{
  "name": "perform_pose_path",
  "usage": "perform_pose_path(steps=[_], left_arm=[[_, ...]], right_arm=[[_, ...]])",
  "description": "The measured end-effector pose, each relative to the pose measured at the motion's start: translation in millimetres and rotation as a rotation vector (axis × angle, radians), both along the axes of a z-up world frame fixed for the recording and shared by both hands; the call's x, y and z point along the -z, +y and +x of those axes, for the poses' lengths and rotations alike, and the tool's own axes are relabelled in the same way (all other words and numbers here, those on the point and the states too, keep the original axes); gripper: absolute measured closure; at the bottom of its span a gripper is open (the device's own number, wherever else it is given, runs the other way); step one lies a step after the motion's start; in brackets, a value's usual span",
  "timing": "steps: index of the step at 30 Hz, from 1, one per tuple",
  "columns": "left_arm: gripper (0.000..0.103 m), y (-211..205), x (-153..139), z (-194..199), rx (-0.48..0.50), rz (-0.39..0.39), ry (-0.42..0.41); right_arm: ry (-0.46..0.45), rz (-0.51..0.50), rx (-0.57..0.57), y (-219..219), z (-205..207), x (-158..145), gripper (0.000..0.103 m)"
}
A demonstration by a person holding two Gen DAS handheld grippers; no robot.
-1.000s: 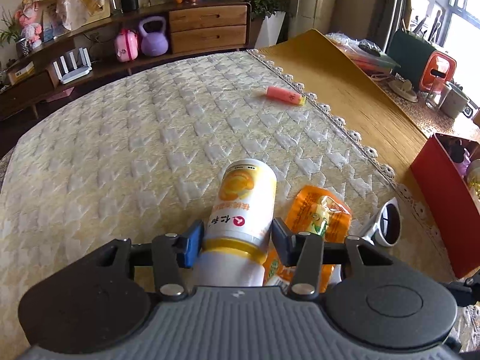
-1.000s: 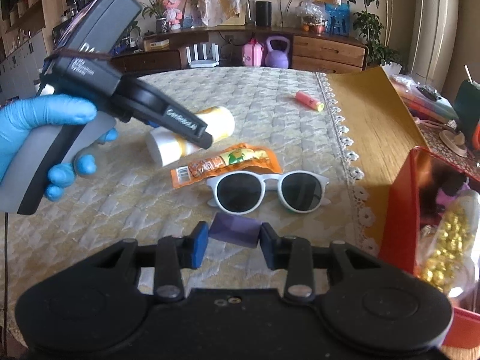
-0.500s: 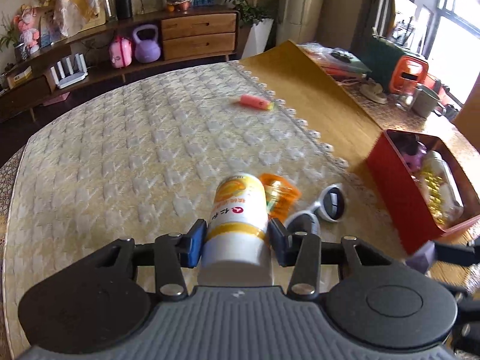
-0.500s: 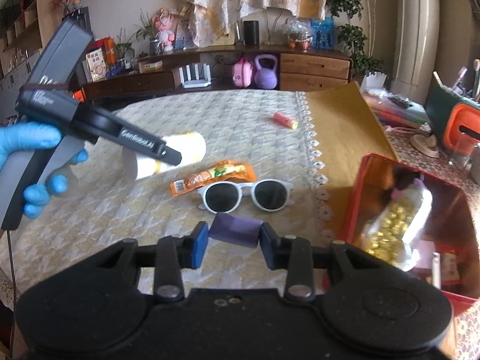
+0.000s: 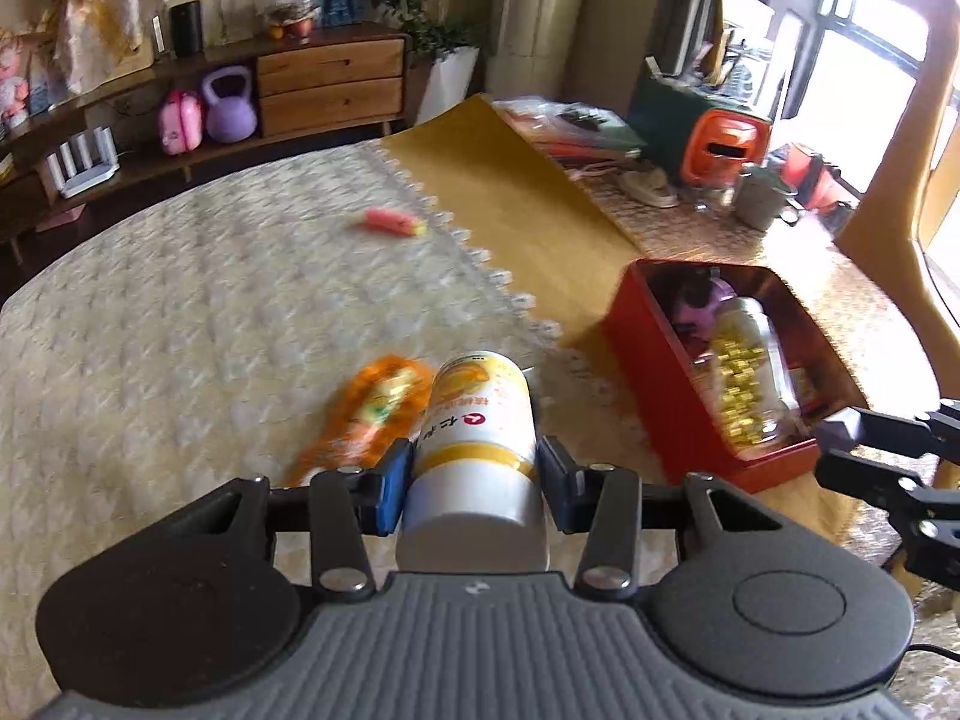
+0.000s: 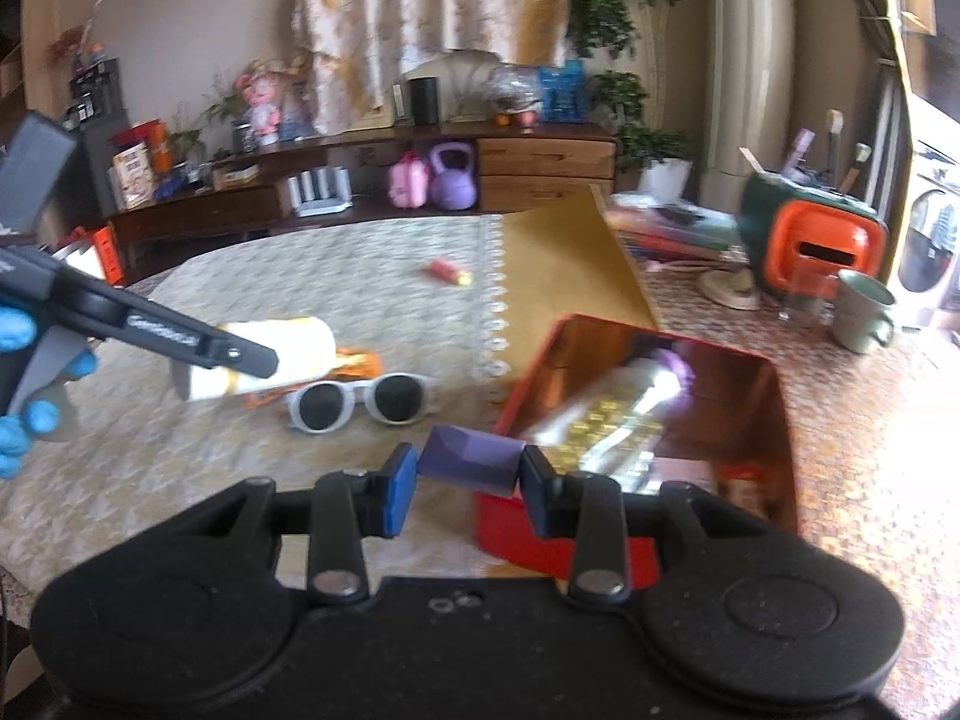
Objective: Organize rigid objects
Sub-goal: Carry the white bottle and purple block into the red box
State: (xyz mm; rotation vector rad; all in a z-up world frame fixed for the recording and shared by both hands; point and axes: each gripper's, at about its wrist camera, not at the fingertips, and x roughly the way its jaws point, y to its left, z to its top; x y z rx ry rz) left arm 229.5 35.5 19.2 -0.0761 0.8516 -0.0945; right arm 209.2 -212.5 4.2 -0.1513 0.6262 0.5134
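Both loads have swung toward the red tin: left gripper clamping the can, right gripper pinching the purple block, drop-off looks near

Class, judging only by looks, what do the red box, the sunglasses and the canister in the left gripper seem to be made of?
Red box: likely painted metal; its inner walls shine like a mirror.
Sunglasses: probably plastic; smooth white frame, dark lenses.
Canister, in the left gripper: glossy printed surface, plastic or coated metal; unclear.
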Motion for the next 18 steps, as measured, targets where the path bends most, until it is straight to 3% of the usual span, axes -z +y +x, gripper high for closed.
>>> perform_pose_path(steps=[18], left_arm=[[0.059,-121,-37,29,0.201,-0.064,-0.082]], right_arm=[[0.005,-0.043,0.126,-67,32,18,0.066]])
